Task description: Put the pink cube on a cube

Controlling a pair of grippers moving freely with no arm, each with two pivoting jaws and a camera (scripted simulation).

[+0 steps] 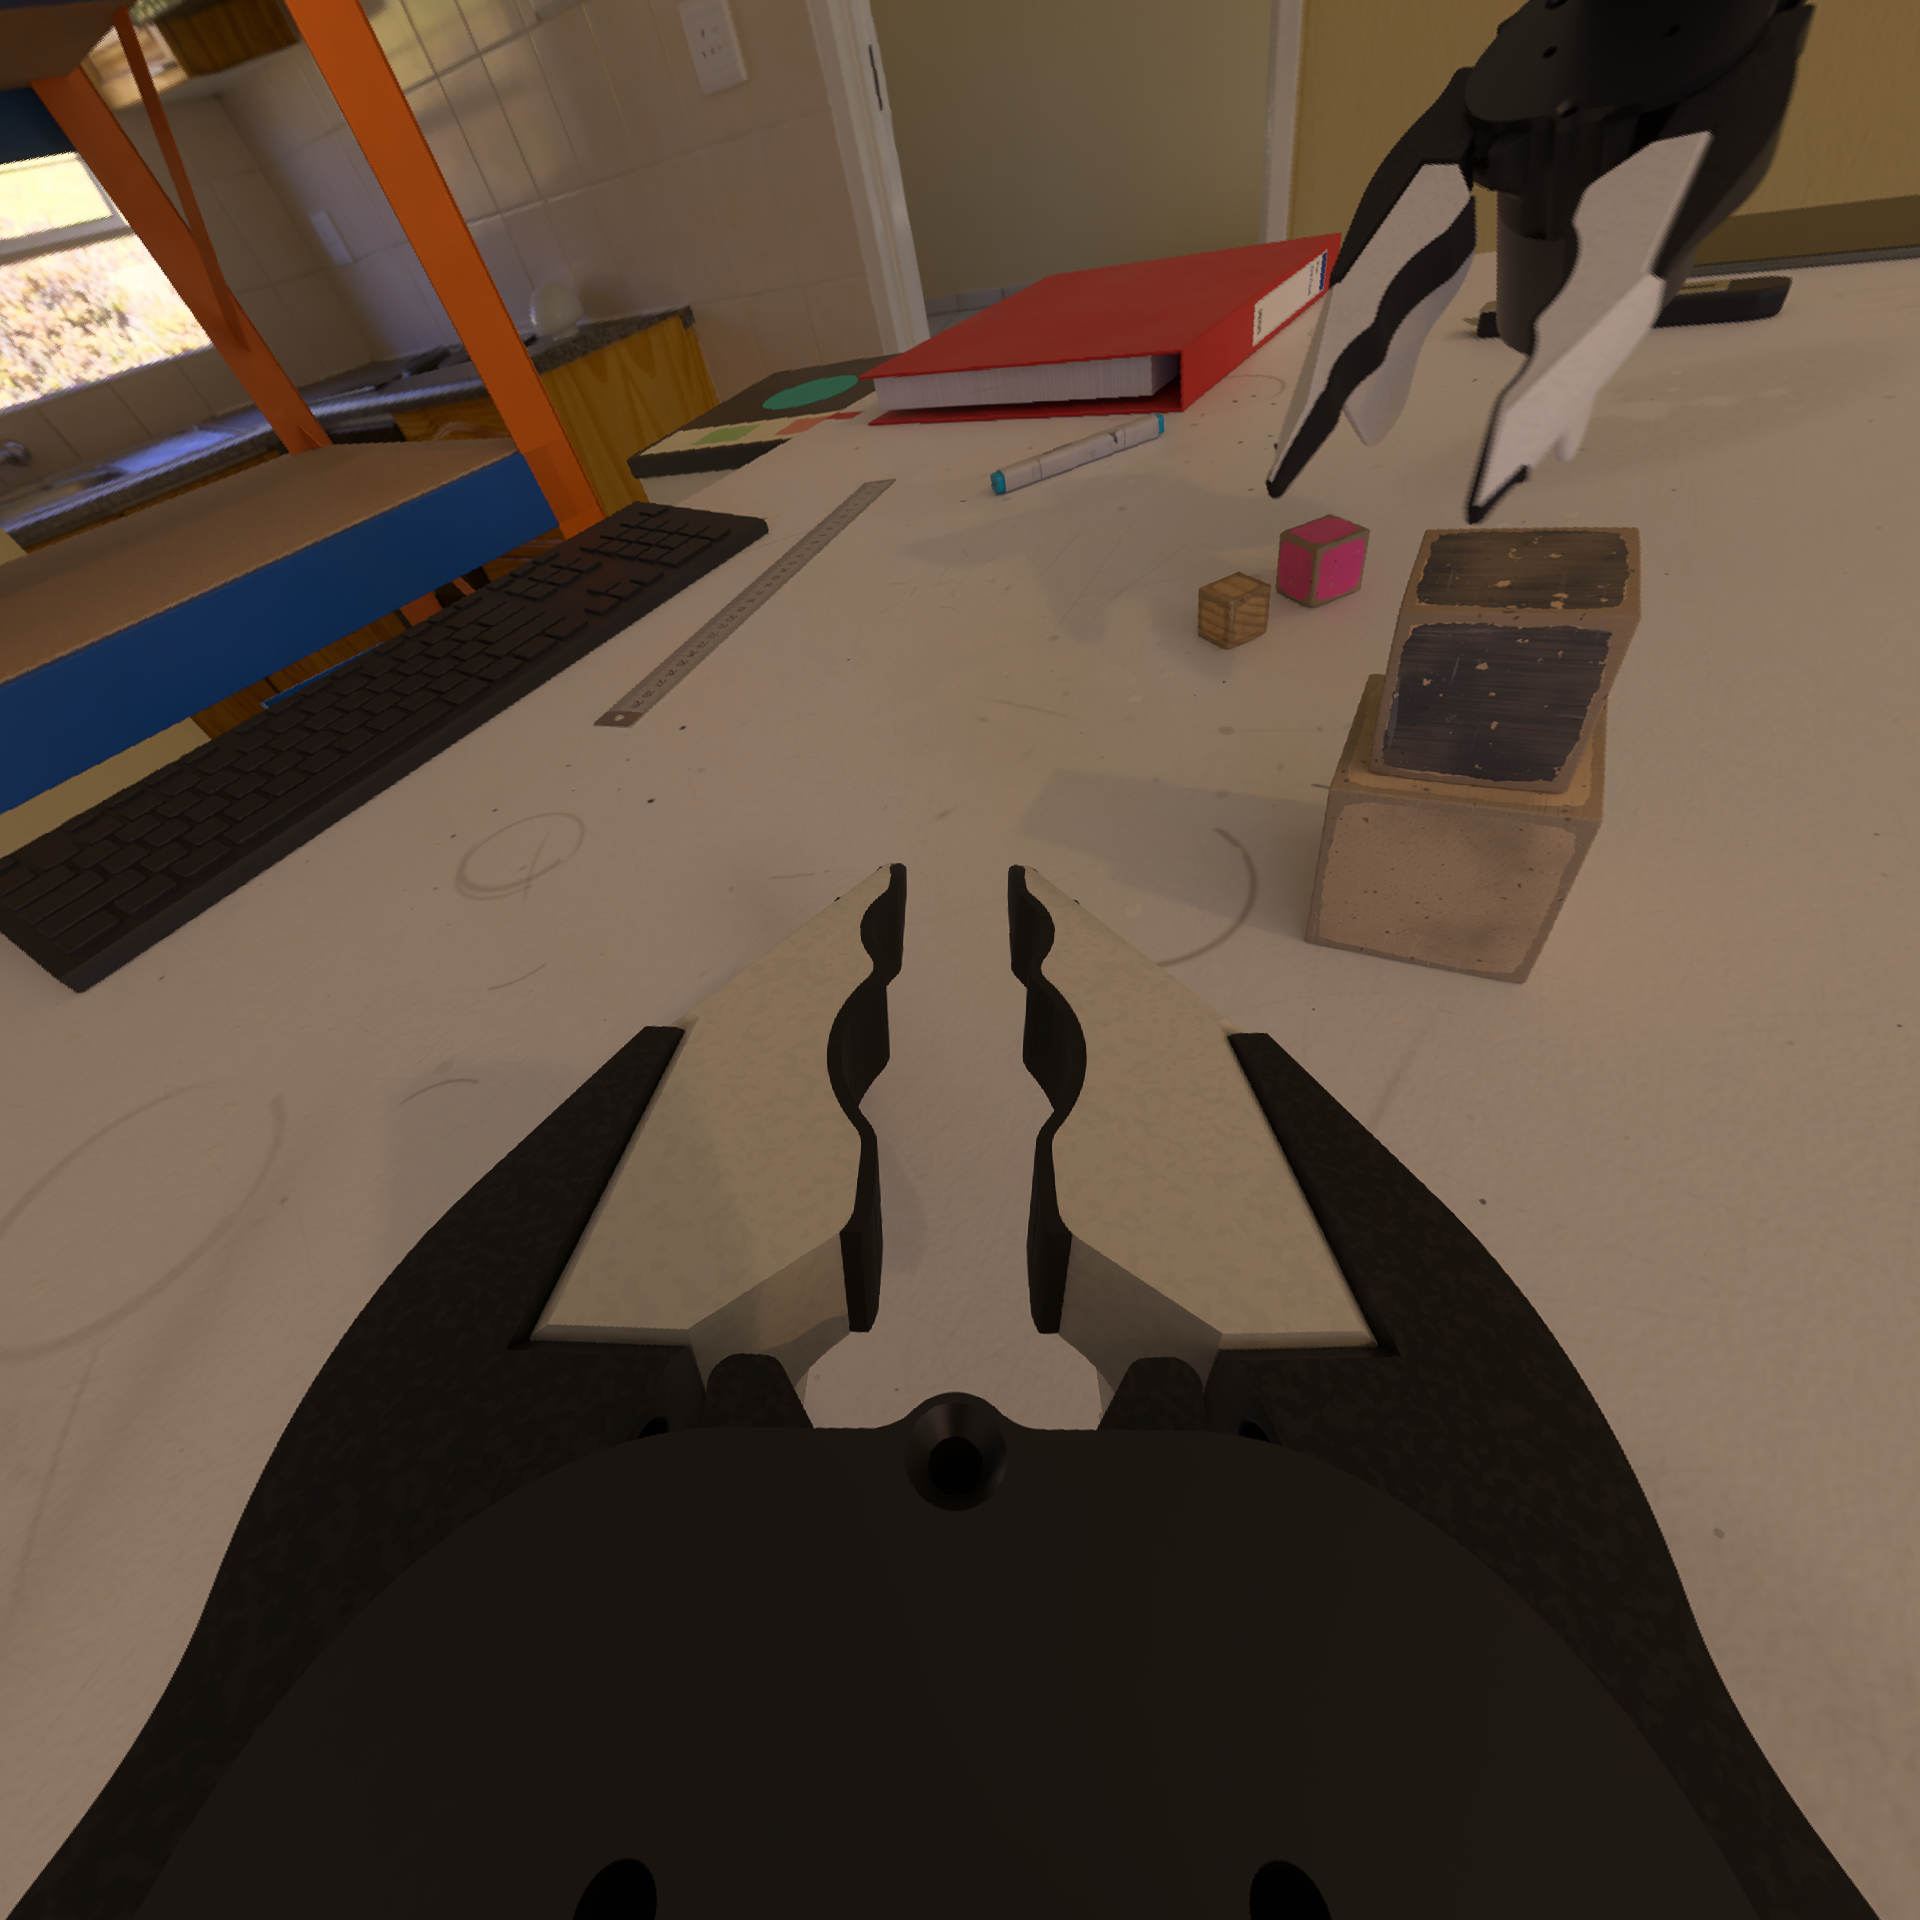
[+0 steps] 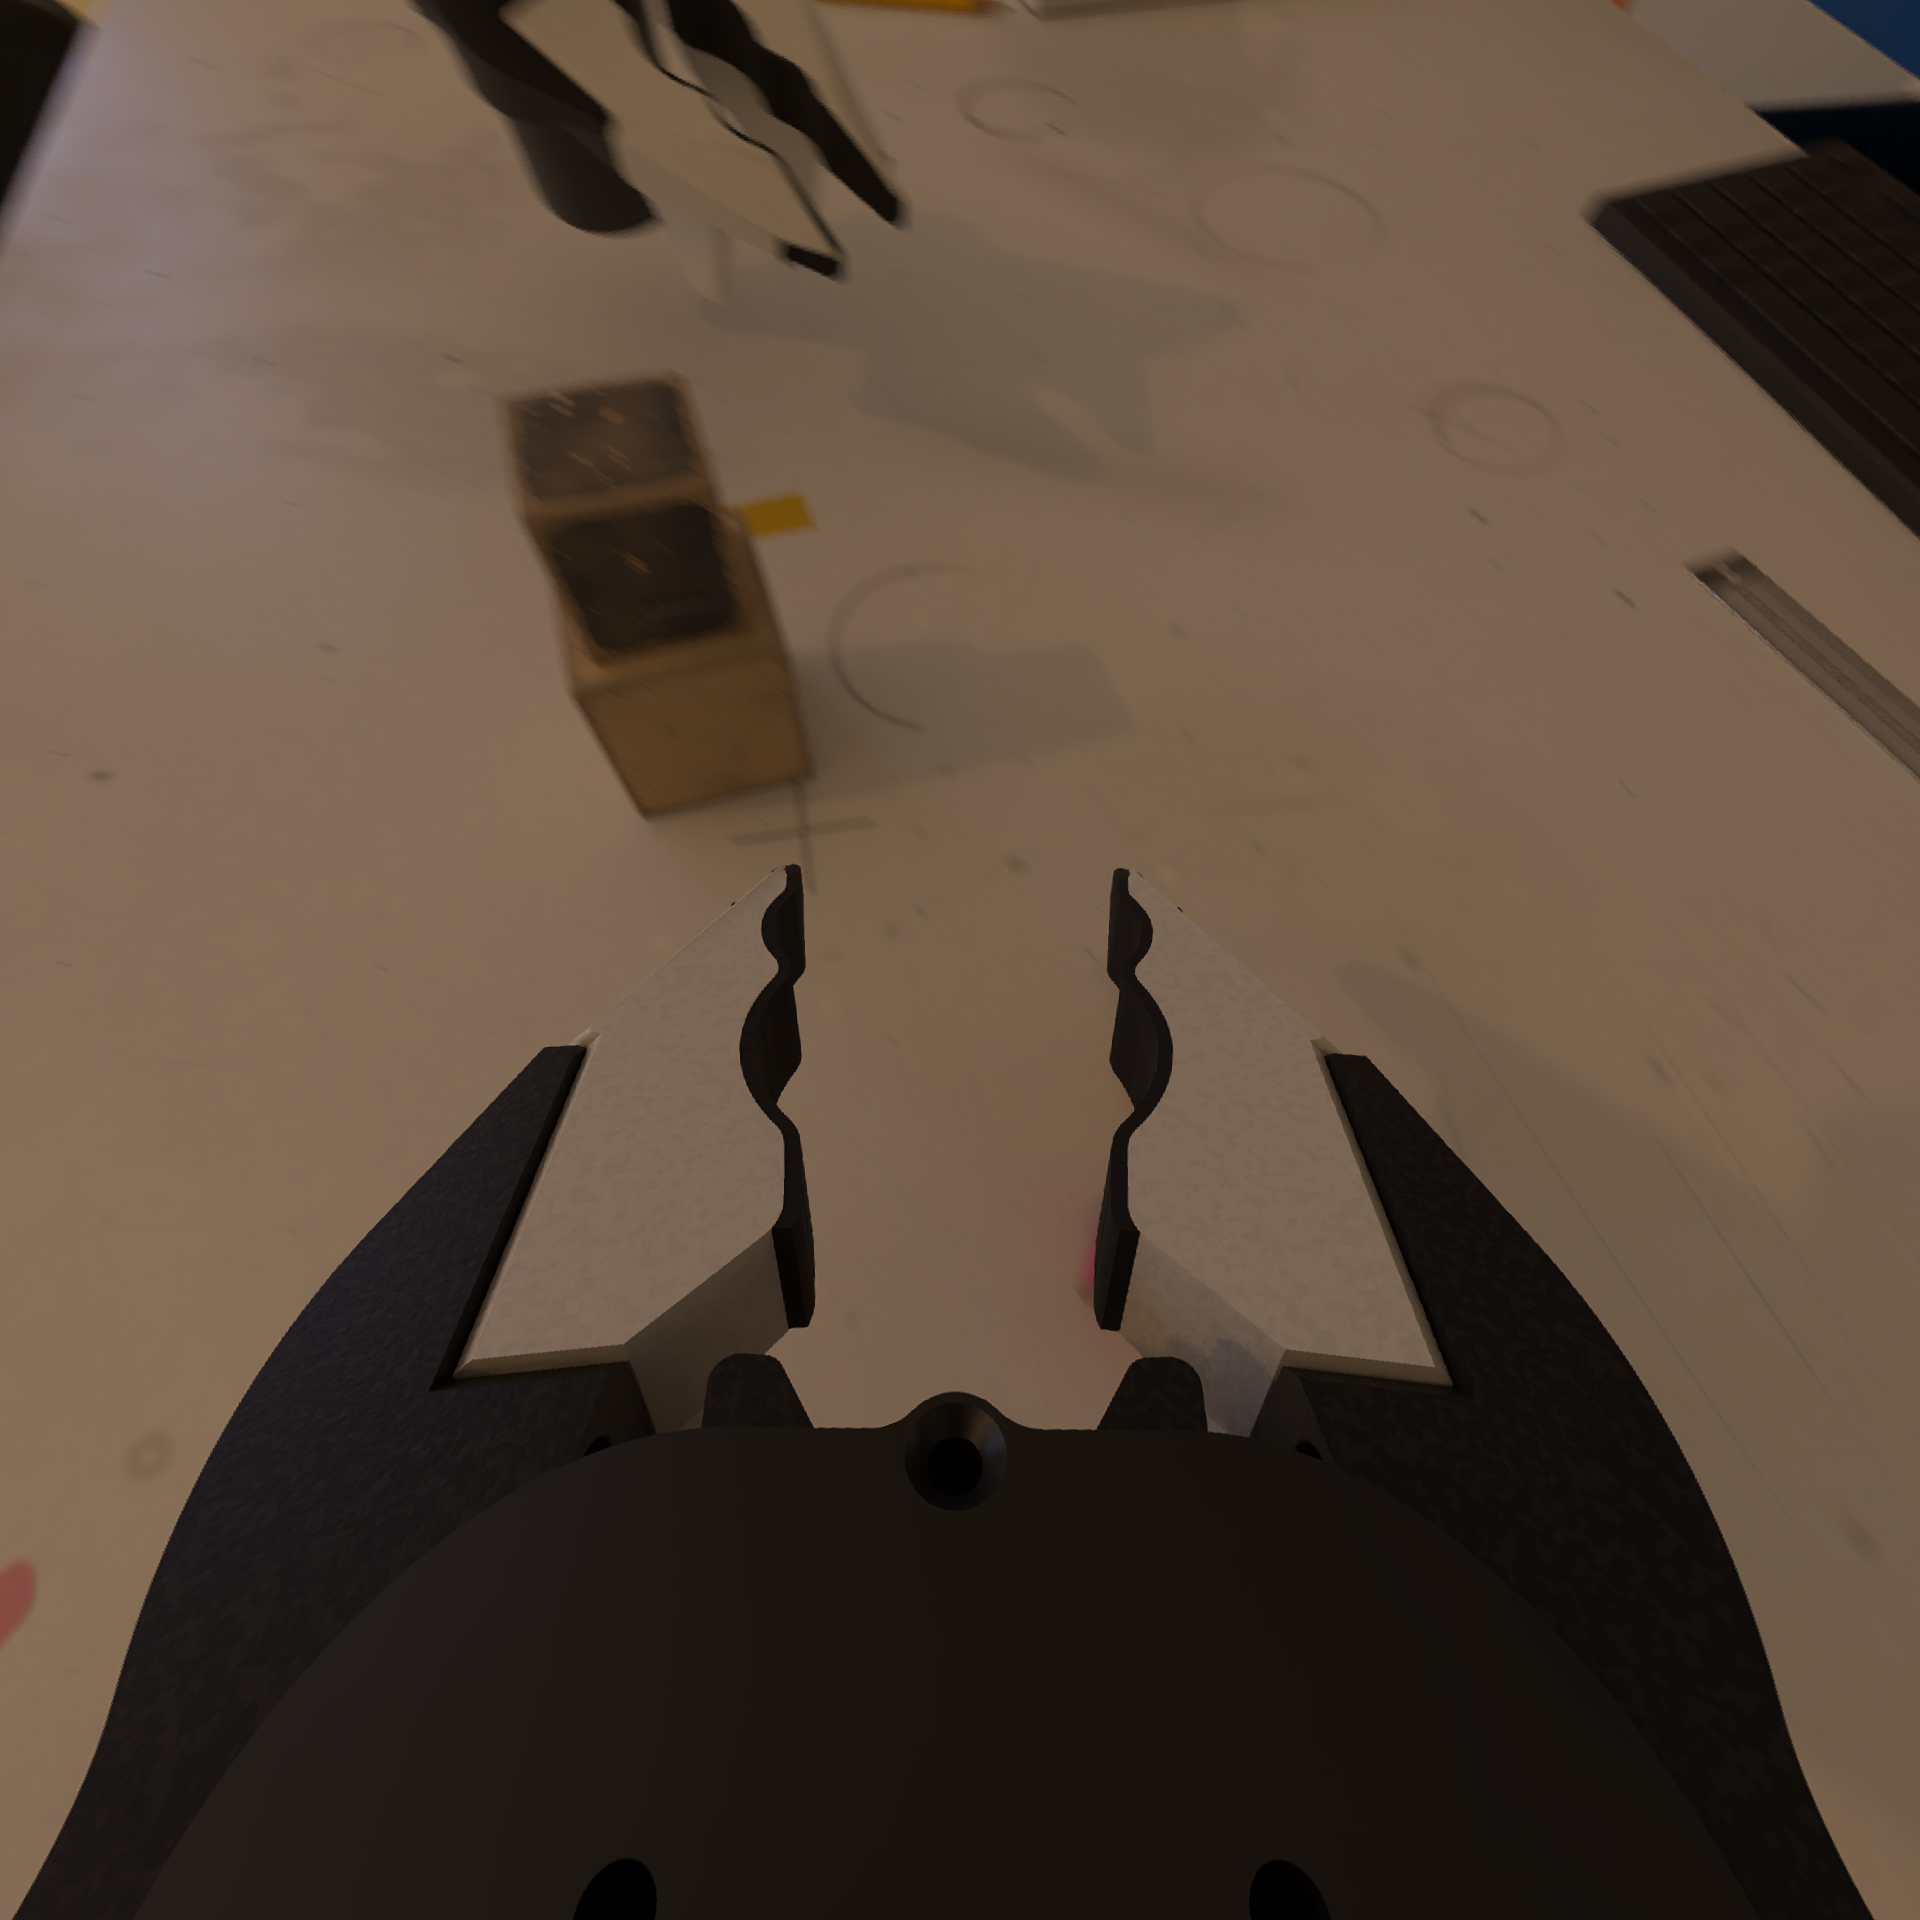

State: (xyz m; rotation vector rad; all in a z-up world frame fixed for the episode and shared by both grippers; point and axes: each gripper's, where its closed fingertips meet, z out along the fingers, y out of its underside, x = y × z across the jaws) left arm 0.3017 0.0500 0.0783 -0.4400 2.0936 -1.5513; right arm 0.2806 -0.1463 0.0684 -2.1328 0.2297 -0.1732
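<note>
The pink cube (image 1: 1322,561) sits on the white table (image 1: 831,790), next to a small wooden cube (image 1: 1233,611). To their right a black cube (image 1: 1507,644) stands tilted on a larger beige cube (image 1: 1455,873). My right gripper (image 1: 1377,501) hovers open just above the pink cube, apart from it. In the right wrist view my right gripper (image 2: 956,878) is open and empty, with only a pink sliver (image 2: 1088,1257) showing beside one finger. The stack (image 2: 665,623) lies ahead to the left. My left gripper (image 1: 956,878) is slightly open, empty, and low over the table.
A black keyboard (image 1: 364,707), a metal ruler (image 1: 748,603), a marker (image 1: 1075,452) and a red binder (image 1: 1101,332) lie to the left and behind the cubes. An orange and blue shelf (image 1: 260,582) stands at the left. My left gripper (image 2: 860,237) shows blurred beyond the stack.
</note>
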